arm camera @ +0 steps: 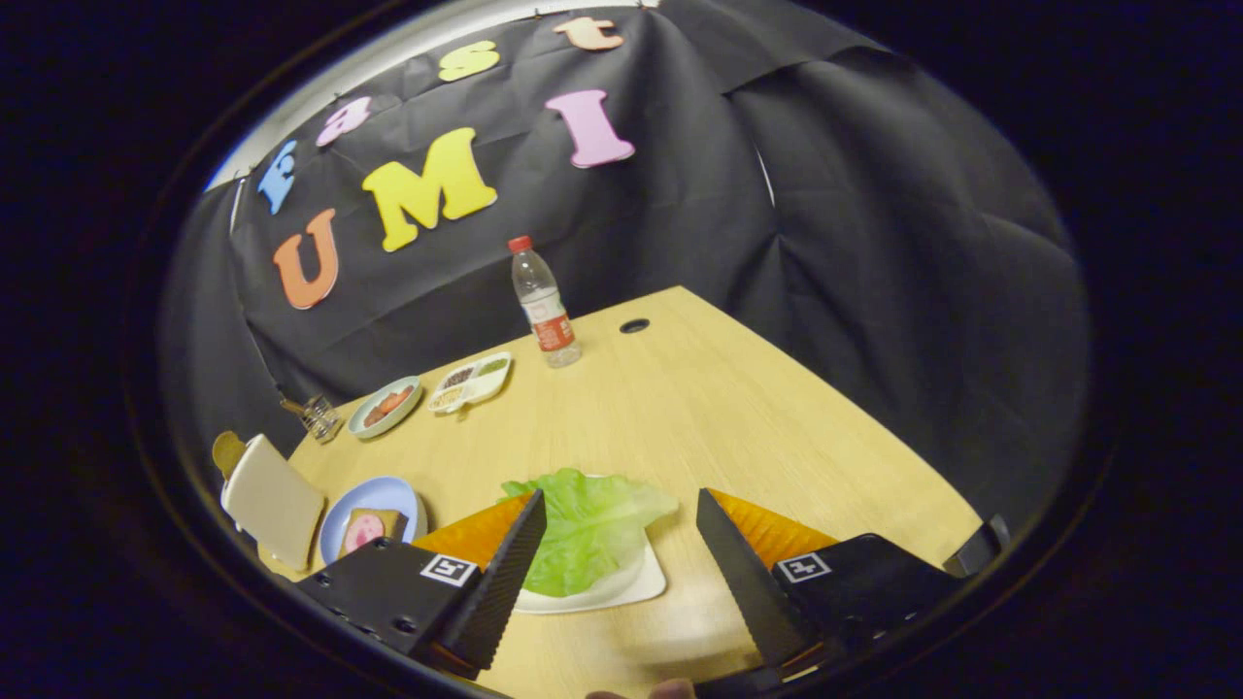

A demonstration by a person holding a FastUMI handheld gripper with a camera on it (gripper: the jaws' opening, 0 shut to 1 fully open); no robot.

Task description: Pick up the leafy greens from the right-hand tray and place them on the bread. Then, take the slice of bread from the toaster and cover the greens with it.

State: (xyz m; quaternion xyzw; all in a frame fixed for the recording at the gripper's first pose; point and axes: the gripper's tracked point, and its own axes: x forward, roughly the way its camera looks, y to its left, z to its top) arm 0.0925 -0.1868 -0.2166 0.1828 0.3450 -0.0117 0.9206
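Observation:
The leafy greens (583, 519) lie on a white square tray (636, 585) on the wooden table, between my two fingers and nearer the left one. My gripper (621, 510) hovers above them, open, holding nothing. To the left, a blue plate (393, 493) carries a bread slice topped with a pink round of meat (367, 530). Further left stands the toaster (272, 500), cream-coloured, with a brown slice of bread (228, 450) poking out of its top.
At the back of the table (719, 417) stand a water bottle (544, 306), a white divided dish (473, 381) of small foods, a pale green plate (385, 406) with reddish food and a small clear object (319, 416). A cable hole (634, 326) sits near the bottle.

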